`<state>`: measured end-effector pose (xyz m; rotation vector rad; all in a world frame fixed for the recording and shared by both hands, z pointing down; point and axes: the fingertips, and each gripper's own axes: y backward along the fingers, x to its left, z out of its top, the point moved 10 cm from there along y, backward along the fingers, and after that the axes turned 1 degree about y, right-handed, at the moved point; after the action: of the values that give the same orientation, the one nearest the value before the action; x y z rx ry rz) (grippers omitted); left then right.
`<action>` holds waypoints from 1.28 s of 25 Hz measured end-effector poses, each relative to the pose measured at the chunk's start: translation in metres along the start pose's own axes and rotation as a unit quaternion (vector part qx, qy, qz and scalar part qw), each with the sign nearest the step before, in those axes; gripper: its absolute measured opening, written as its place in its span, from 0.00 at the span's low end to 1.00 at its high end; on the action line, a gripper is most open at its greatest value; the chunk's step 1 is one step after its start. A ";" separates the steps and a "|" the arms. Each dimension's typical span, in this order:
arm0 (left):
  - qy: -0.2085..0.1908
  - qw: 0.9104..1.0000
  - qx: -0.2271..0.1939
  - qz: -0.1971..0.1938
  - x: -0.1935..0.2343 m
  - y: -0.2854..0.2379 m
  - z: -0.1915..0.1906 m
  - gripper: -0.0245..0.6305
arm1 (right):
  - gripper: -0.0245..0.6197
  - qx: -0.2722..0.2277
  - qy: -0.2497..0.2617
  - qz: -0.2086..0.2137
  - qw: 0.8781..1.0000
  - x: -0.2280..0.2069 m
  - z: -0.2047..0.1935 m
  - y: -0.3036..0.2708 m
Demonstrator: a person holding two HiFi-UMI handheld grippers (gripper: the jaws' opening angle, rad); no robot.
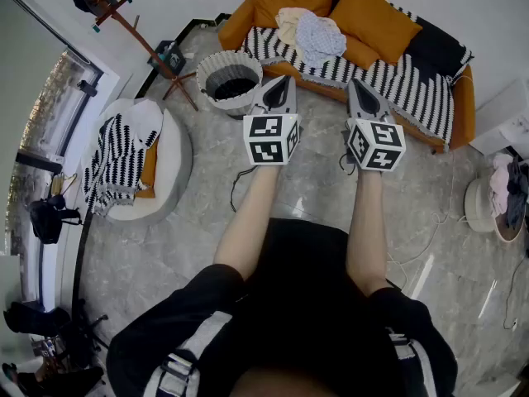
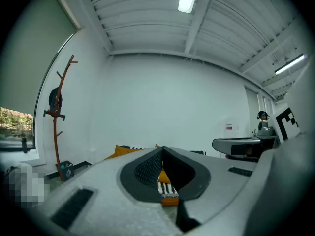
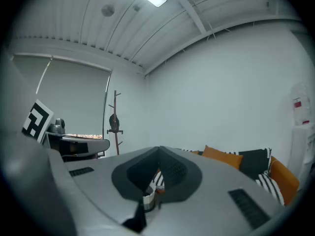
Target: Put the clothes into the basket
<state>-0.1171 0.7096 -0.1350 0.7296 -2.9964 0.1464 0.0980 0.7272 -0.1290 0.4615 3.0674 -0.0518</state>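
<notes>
While the clothes lie heaped on the sofa, betw. orange cushions & on its striped cover, the basket stands on the floor just beside the sofa's left end, apart from the clothes. Left gripper: jaws pressed together, nothing betw. them, pointing level at the sofa, tip near the basket's rim in the head view. Right gripper: same, jaws together, nothing held, alongside the left. Coat rack stands behind the basket; round pouf w/ striped cloth further left.
</notes>
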 end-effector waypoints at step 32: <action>0.021 0.999 -0.037 -0.015 0.043 -0.067 0.004 0.05 | 0.06 -0.006 -0.005 -0.049 0.999 -0.056 0.009 -0.063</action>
<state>-0.1251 0.6305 -0.1307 0.7547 -2.9324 0.0490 0.1334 0.6499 -0.1335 0.3085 3.0765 -0.0385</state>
